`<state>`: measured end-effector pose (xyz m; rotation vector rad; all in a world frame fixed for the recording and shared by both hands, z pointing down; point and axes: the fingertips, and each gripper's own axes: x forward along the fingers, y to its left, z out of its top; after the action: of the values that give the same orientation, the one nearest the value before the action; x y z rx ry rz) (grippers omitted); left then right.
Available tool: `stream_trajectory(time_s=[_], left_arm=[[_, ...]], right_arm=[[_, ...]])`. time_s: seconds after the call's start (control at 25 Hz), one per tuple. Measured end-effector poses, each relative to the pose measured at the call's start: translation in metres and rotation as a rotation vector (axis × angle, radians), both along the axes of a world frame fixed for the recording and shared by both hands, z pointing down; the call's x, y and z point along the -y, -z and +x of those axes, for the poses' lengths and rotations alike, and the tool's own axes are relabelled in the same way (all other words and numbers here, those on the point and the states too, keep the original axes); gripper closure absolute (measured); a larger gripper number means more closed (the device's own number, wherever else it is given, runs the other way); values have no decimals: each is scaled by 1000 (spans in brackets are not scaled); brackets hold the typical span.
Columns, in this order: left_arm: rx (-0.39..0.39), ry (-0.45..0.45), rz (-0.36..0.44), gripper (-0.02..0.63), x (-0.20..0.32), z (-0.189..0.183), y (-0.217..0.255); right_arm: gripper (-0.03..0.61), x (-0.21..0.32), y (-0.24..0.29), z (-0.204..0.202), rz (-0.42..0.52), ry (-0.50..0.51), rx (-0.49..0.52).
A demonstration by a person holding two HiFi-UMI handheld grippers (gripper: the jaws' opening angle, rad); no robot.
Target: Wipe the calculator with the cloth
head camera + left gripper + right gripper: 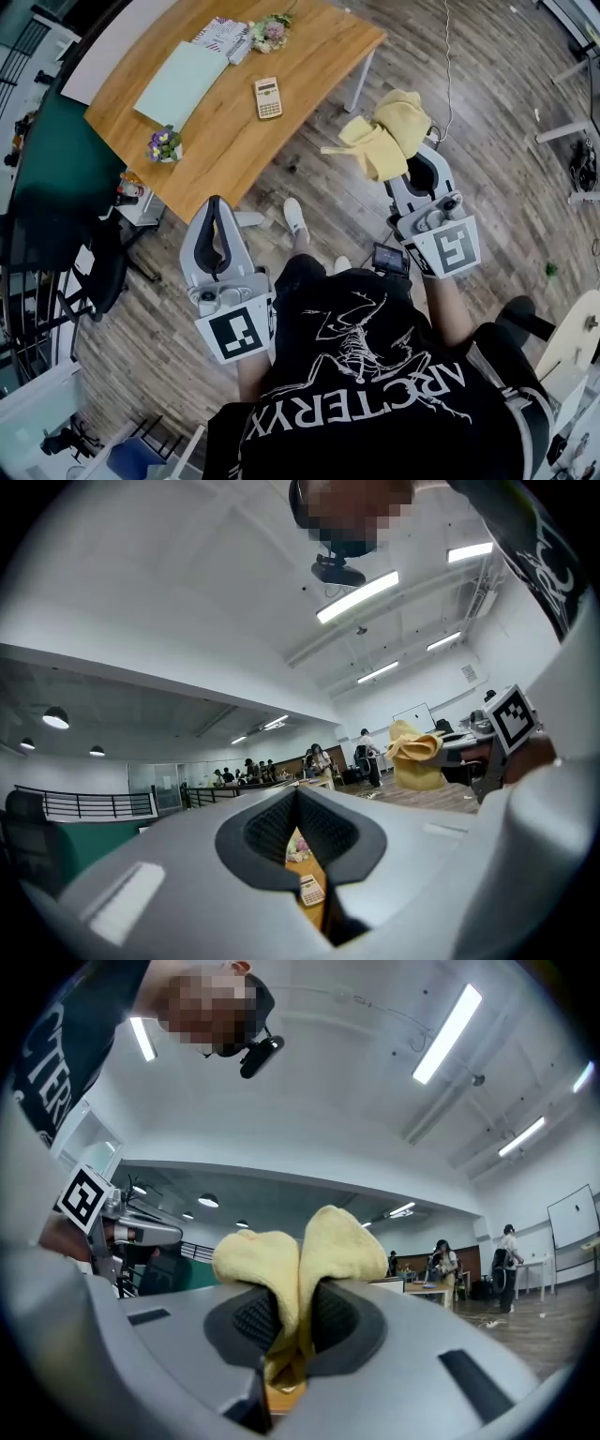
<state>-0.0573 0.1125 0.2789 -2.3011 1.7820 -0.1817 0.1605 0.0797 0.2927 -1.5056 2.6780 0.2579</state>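
Note:
The beige calculator [268, 97] lies flat on the wooden table [309, 56], far ahead of both grippers; through the slit between the left jaws it shows as a small calculator [311, 890]. My right gripper [410, 157] is held over the floor to the right of the table, shut on a yellow cloth [384, 139] that bunches out past its jaws. In the right gripper view the cloth [300, 1265] is pinched between the pads of the right gripper [300, 1314]. My left gripper [216, 211] hovers below the table's near edge, shut, with nothing in it.
On the table lie a pale green folder [181, 82], a patterned booklet [223, 37], a flower bunch [271, 30] and a small potted flower [165, 143]. A dark green partition [56, 169] and an office chair [94, 267] stand left. The person's shoes [295, 217] rest on wood flooring.

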Motion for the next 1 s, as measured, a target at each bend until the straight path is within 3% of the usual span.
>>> stream_trajectory(time_s=[0.24, 0.56, 0.76, 0.84, 1.0], left_arm=[[40, 20, -3, 604, 92, -34, 2], [-8, -15, -25, 604, 196, -78, 0], [2, -46, -18, 604, 230, -78, 1], [4, -33, -32, 604, 241, -78, -5], [-14, -2, -34, 604, 255, -77, -8]], right_arm=[[526, 91, 8, -27, 9, -9, 12], [526, 215, 51, -94, 45, 6, 7], [526, 249, 20, -92, -4, -18, -30], [526, 263, 7, -96, -24, 13, -70], [526, 296, -34, -109, -66, 99, -250]])
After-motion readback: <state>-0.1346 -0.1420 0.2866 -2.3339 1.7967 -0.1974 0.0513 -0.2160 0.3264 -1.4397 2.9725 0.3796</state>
